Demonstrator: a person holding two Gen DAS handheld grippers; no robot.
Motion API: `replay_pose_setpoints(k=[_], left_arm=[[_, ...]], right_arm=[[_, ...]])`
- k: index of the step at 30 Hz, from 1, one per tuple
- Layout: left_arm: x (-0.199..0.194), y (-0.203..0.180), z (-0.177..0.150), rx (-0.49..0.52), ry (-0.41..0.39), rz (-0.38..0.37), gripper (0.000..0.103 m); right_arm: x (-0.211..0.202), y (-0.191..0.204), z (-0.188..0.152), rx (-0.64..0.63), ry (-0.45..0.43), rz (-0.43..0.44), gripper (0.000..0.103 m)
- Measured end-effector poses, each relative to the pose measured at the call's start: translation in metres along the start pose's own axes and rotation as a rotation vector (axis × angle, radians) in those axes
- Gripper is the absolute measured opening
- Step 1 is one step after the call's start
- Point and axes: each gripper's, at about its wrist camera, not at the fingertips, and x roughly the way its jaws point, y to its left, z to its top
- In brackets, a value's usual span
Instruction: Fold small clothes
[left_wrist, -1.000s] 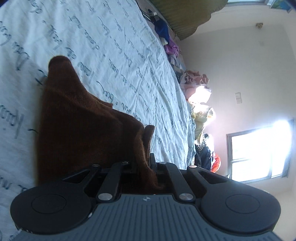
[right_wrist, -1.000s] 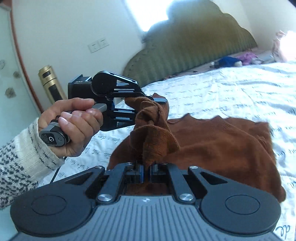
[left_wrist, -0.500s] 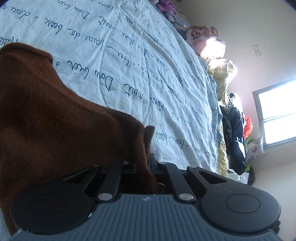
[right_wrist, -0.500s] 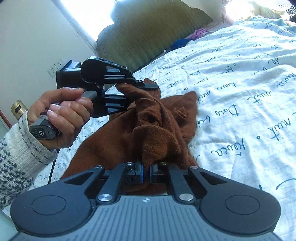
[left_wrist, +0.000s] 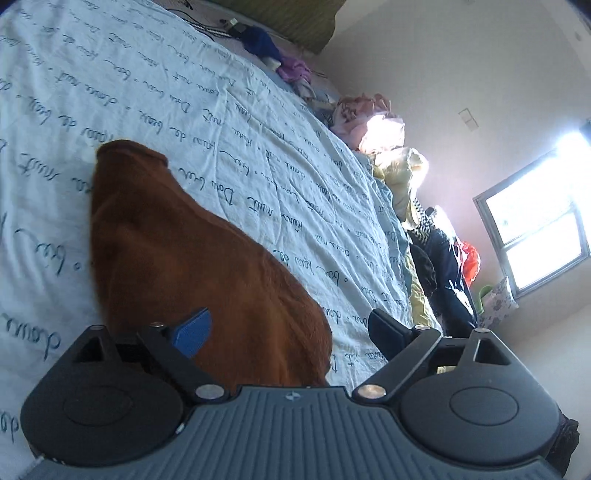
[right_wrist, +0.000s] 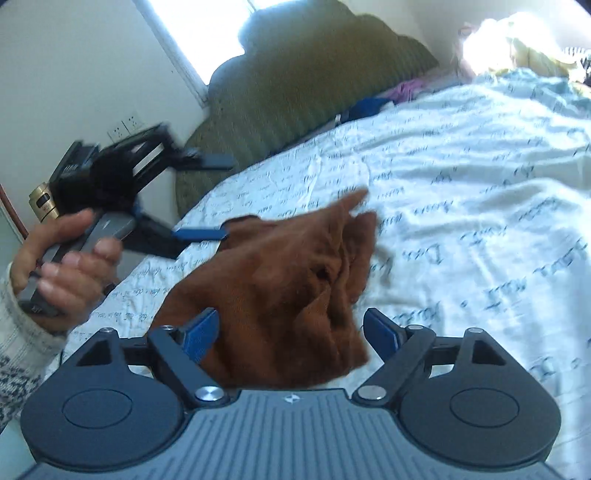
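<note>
A small brown knit garment (left_wrist: 177, 266) lies in a folded heap on the white bedspread with blue script (left_wrist: 240, 122). My left gripper (left_wrist: 291, 332) is open just above its near edge, holding nothing. In the right wrist view the same garment (right_wrist: 280, 280) lies bunched with a loose corner pointing away. My right gripper (right_wrist: 291, 334) is open over its near edge, empty. The left gripper also shows in the right wrist view (right_wrist: 207, 195), held in a hand at the left, jaws wide apart, clear of the cloth.
A green padded headboard (right_wrist: 314, 85) stands at the bed's far end. Loose clothes (left_wrist: 369, 122) pile along the far bed edge, with dark garments (left_wrist: 443, 266) near a window. A brass-coloured cylinder (right_wrist: 42, 199) stands by the wall.
Both grippers have opened and let go of the brown garment, which has dropped onto the bed. The left gripper has drawn back from the cloth.
</note>
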Motion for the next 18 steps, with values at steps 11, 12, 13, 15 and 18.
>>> replay_pose_setpoints(k=[11, 12, 13, 15, 18], left_arm=[[0.005, -0.002, -0.090, 0.282, -0.013, 0.216, 0.081], [0.006, -0.004, -0.095, 0.306, -0.019, 0.237, 0.081], [0.008, -0.007, -0.101, 0.348, -0.018, 0.258, 0.081], [0.006, -0.012, -0.112, 0.402, -0.025, 0.308, 0.081], [-0.018, -0.013, -0.116, 0.328, -0.057, 0.264, 0.081]], right_arm=[[0.140, -0.007, 0.054, -0.171, 0.228, 0.051, 0.021], [0.149, -0.015, 0.054, -0.159, 0.215, 0.046, 0.021], [0.156, -0.020, 0.057, -0.137, 0.223, 0.056, 0.021], [0.160, -0.025, 0.068, -0.098, 0.236, 0.068, 0.021], [0.137, -0.020, 0.080, -0.110, 0.208, 0.054, 0.024]])
